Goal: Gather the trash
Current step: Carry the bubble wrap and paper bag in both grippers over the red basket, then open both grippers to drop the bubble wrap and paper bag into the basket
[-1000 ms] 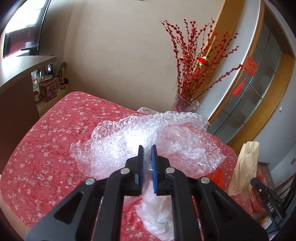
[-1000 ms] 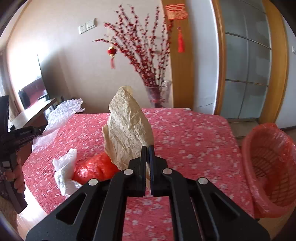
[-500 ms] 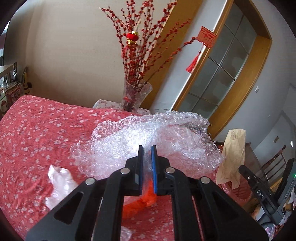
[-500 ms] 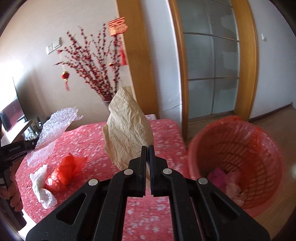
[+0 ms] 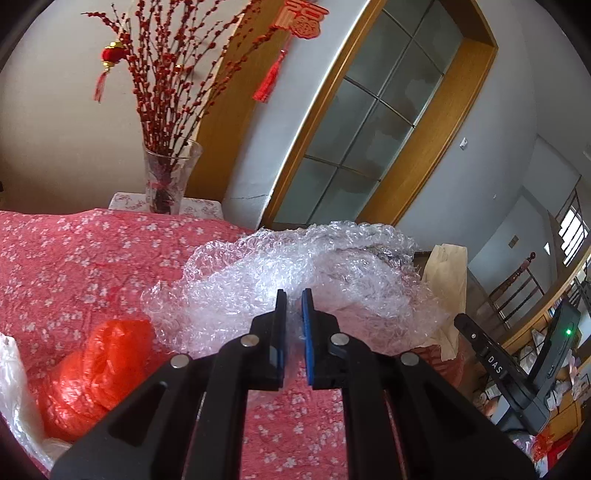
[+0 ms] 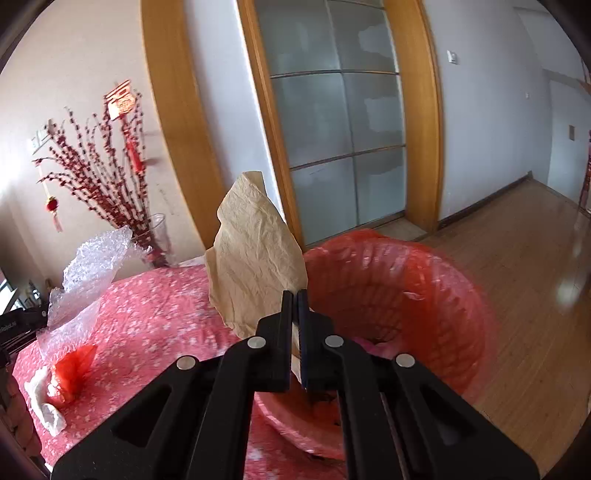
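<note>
Home living or dining room: floral red tablecloth (image 5: 92,258), vase of red berry branches (image 5: 166,177), hanging red knot ornament (image 5: 295,22), frosted-glass sliding door (image 6: 332,122), wood floor (image 6: 524,266).

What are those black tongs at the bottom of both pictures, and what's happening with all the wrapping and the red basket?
They are hand-held grippers, one in each of a person's hands; no robot arm. Each carries a wide-angle camera looking along its two fingers, hence two pictures. The left gripper is clamped on a sheet of bubble wrap, lifted above the table with its red flowered tablecloth. The right gripper pinches a crumpled brown paper beside a red basket lined with a red bag, some trash already inside. On the cloth lie a red plastic bag and a white plastic bag. A glass vase of red branches stands behind.
</note>
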Tool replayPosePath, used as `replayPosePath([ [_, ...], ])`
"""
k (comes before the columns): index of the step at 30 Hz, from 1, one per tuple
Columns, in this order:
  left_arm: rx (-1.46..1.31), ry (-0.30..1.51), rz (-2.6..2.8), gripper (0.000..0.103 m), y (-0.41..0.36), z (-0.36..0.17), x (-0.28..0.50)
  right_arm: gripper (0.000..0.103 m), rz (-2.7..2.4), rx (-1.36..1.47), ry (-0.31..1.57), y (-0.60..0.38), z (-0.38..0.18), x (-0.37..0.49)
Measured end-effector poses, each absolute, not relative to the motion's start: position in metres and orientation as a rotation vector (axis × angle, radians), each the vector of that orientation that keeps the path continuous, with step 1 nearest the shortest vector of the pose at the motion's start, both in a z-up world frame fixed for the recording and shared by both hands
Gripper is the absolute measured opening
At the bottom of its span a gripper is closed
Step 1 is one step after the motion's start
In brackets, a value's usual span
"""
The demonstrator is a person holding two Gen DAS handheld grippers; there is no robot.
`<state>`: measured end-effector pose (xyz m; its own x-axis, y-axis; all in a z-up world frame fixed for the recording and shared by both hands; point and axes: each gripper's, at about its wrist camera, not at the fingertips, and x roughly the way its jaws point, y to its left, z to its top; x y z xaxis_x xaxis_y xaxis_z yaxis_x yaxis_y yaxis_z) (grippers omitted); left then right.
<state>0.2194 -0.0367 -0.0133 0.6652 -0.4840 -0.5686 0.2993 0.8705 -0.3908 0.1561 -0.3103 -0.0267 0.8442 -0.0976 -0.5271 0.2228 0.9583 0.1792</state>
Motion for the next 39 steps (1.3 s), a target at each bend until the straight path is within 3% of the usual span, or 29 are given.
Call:
replayPosePath([
  [29,-0.210,0.825,-0.739,0.010,-0.206,-0.044,0.245,0.004,-0.377,0.343,0.550,-0.401,-0.043,0.151],
  [31,-0.201,0.836,-0.752,0.015,-0.214,-0.047,0.246,0.004,-0.376,0.352,0.552,-0.404,-0.044,0.152],
  [33,-0.198,0.846,-0.755,0.026,-0.220,-0.050,0.246,0.006,-0.373,0.360,0.553,-0.408,-0.045,0.150],
  [35,-0.193,0.849,-0.745,0.033,-0.218,-0.054,0.244,0.011,-0.374,0.359,0.557,-0.408,-0.046,0.149],
  [38,-0.190,0.861,-0.723,0.034,-0.212,-0.060,0.246,0.034,-0.375,0.351,0.558,-0.408,-0.047,0.148],
  [39,-0.190,0.862,-0.716,0.034,-0.210,-0.060,0.245,0.035,-0.377,0.347,0.555,-0.408,-0.047,0.148],
])
